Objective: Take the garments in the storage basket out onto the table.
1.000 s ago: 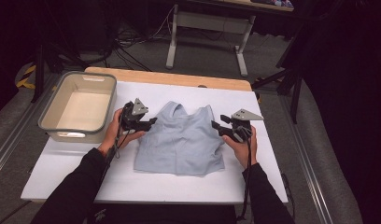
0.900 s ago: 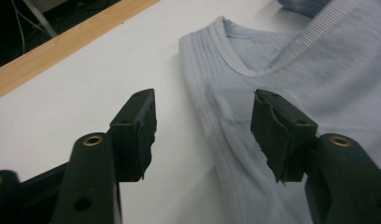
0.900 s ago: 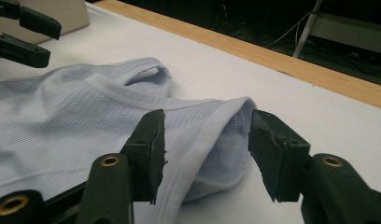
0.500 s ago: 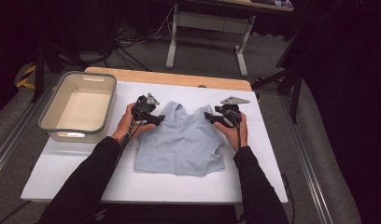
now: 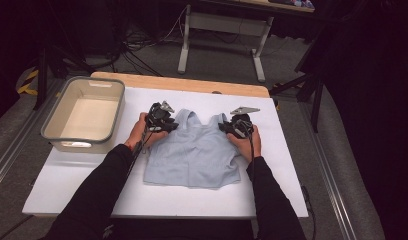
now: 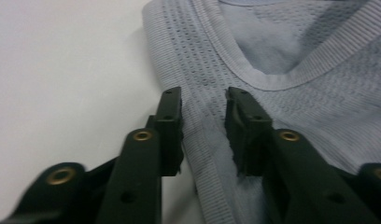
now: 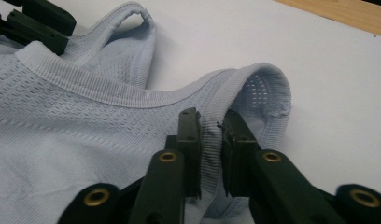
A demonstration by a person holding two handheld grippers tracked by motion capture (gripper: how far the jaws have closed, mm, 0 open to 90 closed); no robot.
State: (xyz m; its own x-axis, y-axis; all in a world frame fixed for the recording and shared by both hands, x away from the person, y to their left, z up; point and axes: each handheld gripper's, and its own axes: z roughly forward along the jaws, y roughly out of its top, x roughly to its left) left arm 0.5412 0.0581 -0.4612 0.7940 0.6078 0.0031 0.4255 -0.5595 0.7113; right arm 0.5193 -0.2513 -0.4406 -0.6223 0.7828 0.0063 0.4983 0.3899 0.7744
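Now, high view first: pale blue top [image 5: 194, 152] flat on the white table [image 5: 67, 172], straps pointing away from the person, hem toward the near edge. Left gripper [image 5: 159, 120] planted on the left strap, right gripper [image 5: 237, 126] on the right strap, both hands down at the shoulders of the garment. Black sleeves coming in from the bottom. Beige tub [image 5: 84, 114] off to the left on the table, well apart from the top. Wooden strip [image 5: 182, 84] along the far edge of the table, a metal stand [image 5: 222, 30] on the floor beyond.

Over to the left gripper view: left gripper [image 6: 205, 123] with its fingers [image 6: 170, 130] just drawn in, ribbed edge of the top [image 6: 291, 60] bunched up between them, fabric pinched and puckered at the pads. Neckline curving off to the upper right, bare table [image 6: 62, 70] on the left.

Then the right gripper view: right gripper [image 7: 209, 149] likewise just narrowed, fingers [image 7: 191, 144] clamped on the ribbed strap edge of the top [image 7: 76, 130], cloth squeezed into a thin ridge in the slot. Strap loop standing up just past the tips, a little raised off the table [image 7: 328, 74]. Far up in the left corner, the left gripper [image 7: 39, 23] on the other strap. Wooden strip [image 7: 347, 14] at the top right.
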